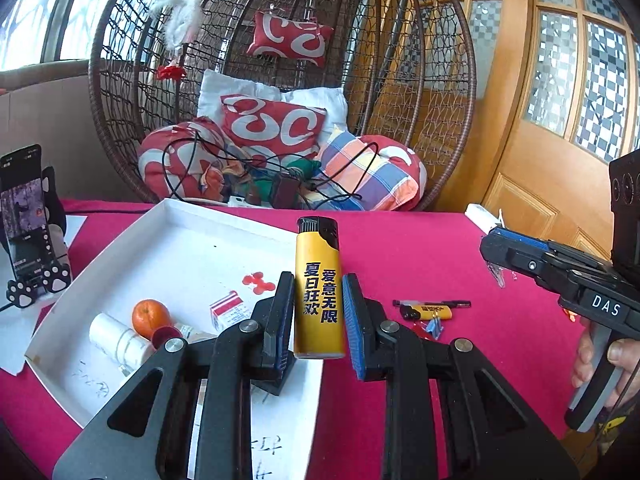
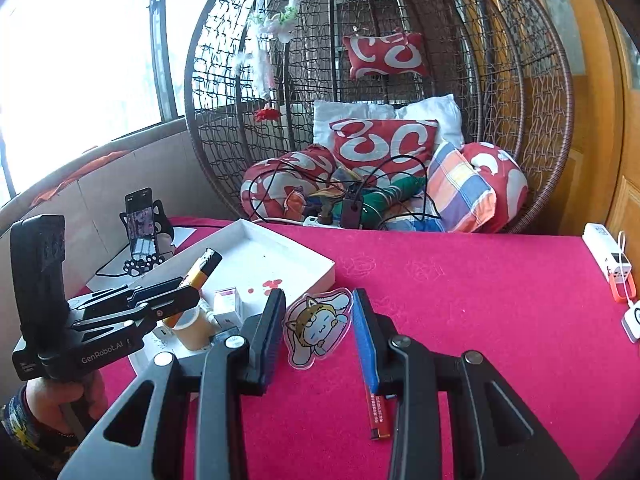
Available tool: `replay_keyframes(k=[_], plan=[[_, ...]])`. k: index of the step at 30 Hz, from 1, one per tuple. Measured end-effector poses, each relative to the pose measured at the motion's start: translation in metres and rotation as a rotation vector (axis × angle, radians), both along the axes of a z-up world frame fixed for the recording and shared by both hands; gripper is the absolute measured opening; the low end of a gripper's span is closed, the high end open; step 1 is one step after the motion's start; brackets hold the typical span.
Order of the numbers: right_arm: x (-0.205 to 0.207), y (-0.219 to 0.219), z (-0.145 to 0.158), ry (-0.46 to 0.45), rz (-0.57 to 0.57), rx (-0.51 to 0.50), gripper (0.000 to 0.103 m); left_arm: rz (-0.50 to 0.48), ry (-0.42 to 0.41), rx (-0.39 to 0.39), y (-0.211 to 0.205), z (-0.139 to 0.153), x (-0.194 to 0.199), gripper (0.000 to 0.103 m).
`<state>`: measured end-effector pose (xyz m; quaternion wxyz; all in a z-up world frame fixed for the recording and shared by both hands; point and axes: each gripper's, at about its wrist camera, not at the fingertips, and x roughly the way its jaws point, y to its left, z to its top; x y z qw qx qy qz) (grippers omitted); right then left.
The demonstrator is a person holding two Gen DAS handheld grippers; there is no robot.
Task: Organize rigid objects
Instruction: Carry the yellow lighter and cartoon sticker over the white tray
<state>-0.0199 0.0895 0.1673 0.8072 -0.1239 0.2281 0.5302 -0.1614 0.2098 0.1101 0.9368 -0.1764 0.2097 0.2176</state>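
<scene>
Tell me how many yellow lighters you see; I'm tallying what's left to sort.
2: one lighter sits between the left tool's fingers beside the white tray; a smaller one lies on the red cloth. Others may be hidden.

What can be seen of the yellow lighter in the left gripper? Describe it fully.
The yellow lighter looks like glossy plastic, with a black cap and black Chinese characters down its body. It stands upright between the fingers of the left gripper, lifted at the near edge of the white tray. In the right wrist view it appears tilted.

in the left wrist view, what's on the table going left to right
phone → white tube → orange → red and white box → yellow lighter in the left claw → small lighter → right claw
</scene>
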Motion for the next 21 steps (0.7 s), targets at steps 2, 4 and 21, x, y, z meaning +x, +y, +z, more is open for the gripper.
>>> replay_keyframes(k=[2,4,21], plan=[[-0.006,0.015,0.002,-0.012,0.032,-0.005,0.033,0.033,-0.003,-0.005,0.014,0.001,-0.006,0.023],[-0.011,0.03,0.001,-0.011,0.06,-0.018,0.033,0.064,-0.002,-0.016,0.029,0.0,-0.01,0.023],[-0.018,0.15,-0.056,0.187,0.138,-0.08,0.034,0.255,0.059,-0.149,0.114,-0.038,-0.024,0.023]])
